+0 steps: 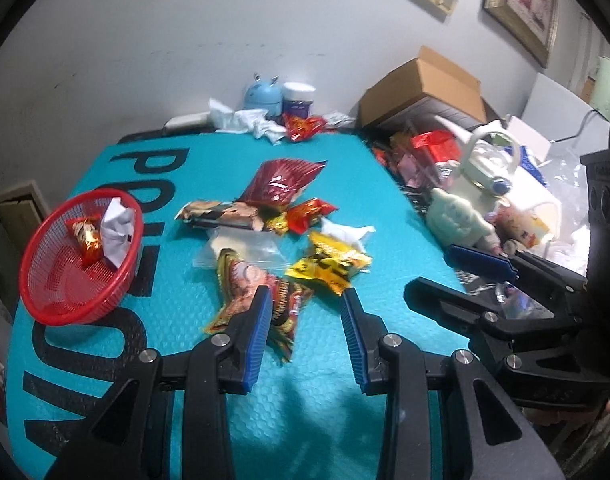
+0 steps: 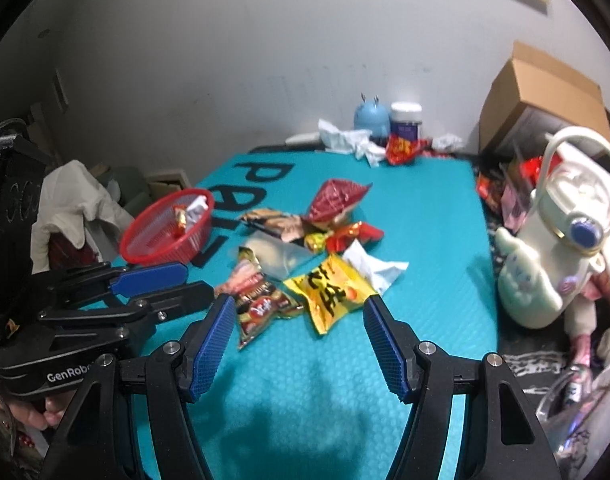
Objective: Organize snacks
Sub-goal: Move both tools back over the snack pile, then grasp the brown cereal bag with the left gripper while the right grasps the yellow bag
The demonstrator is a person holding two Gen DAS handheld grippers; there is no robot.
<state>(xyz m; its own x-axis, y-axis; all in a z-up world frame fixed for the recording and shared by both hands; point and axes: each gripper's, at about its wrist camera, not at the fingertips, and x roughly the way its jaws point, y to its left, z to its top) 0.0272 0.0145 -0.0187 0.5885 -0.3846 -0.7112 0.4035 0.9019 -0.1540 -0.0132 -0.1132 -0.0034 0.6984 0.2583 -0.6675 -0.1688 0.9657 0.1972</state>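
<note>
Approach is judged the step in hand: left gripper (image 1: 307, 300) and right gripper (image 2: 299, 308), jaws parted and empty, are poised over loose snack packets (image 1: 261, 300), one to be closed on and carried to the red basket (image 1: 79, 260).

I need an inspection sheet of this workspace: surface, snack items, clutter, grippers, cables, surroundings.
Surface: teal mat with large black letters, bare near the grippers.
Job's things: red basket at the left holds a red-gold candy and a white packet; loose on the mat lie a yellow packet, an orange-red packet, a dark red bag and more.
Clutter: crumpled tissues at the far edge.
Grippers: left gripper and right gripper both open, empty, above the mat.
Cables: one thin cable, far right.
Surroundings: cardboard box, cream kettle, picture frames on the wall.
</note>
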